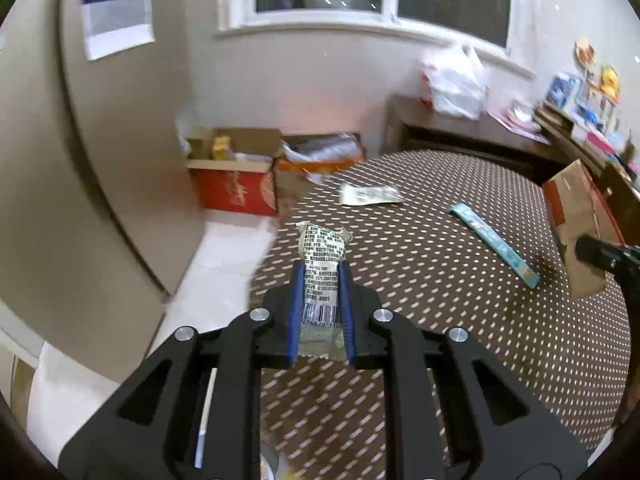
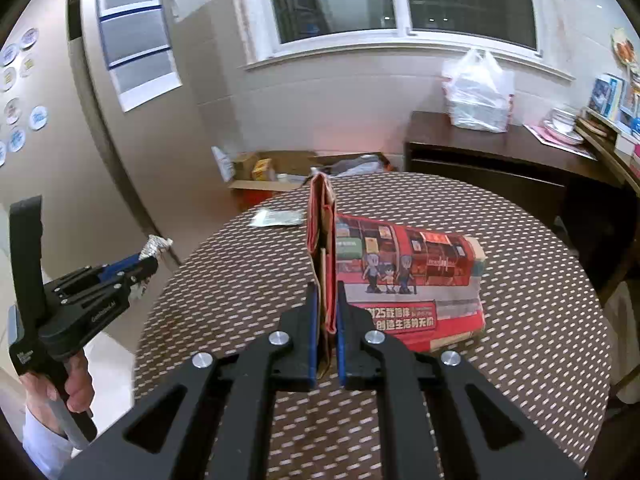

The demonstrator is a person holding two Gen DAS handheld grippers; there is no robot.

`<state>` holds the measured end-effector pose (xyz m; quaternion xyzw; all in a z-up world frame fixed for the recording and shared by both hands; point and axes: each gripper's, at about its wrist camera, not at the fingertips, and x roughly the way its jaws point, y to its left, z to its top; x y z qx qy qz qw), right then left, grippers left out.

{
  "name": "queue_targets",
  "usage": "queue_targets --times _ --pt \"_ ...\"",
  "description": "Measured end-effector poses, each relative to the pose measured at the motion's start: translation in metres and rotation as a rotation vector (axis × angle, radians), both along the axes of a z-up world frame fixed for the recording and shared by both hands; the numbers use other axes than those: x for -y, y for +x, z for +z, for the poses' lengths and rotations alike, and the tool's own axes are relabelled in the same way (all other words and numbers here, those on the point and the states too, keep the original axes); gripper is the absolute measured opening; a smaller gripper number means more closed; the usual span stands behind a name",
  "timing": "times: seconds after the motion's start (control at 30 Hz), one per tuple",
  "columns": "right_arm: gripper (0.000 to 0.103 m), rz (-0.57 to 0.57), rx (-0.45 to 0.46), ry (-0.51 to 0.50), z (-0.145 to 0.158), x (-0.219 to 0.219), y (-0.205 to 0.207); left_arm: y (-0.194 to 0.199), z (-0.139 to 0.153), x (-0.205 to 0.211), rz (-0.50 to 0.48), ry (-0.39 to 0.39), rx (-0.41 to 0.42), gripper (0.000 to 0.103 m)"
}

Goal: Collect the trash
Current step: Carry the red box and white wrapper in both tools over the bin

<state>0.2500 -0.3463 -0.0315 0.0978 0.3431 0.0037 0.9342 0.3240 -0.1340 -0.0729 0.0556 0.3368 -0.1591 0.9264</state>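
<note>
Pinching a printed snack wrapper (image 1: pixel 323 276), the left gripper (image 1: pixel 322 280) has its jaws pressed on the wrapper's two long edges; the barcode end sits deep between the blue pads (image 1: pixel 297 304), the crumpled top sticks out beyond the tips, above the dotted desk (image 1: pixel 460 300). A flat silver wrapper (image 1: pixel 369 194) and a teal stick packet (image 1: pixel 496 246) lie farther out on the desk, well apart.

Right wrist view: the right gripper (image 2: pixel 328 300) has its jaws closed on the upright edge of a red paper bag (image 2: pixel 404 280), whose body lies to the right on the desk.
</note>
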Motion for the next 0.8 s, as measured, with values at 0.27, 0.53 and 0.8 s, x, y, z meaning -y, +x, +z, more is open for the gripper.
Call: queue_targets --times 0.27,0.53,0.8 --pt "0.008 0.168 0.021 0.02 0.011 -0.083 -0.012 -0.044 0.005 -0.091 0.148 0.011 0.025 0.017" --pt "0.008 0.382 -0.012 0.0 0.004 -0.184 -0.019 -0.09 -0.024 -0.192 0.312 0.014 -0.007 0.017" --pt "0.008 0.521 -0.059 0.0 -0.015 -0.256 -0.027 -0.12 -0.064 -0.264 0.452 -0.012 -0.097 0.017"
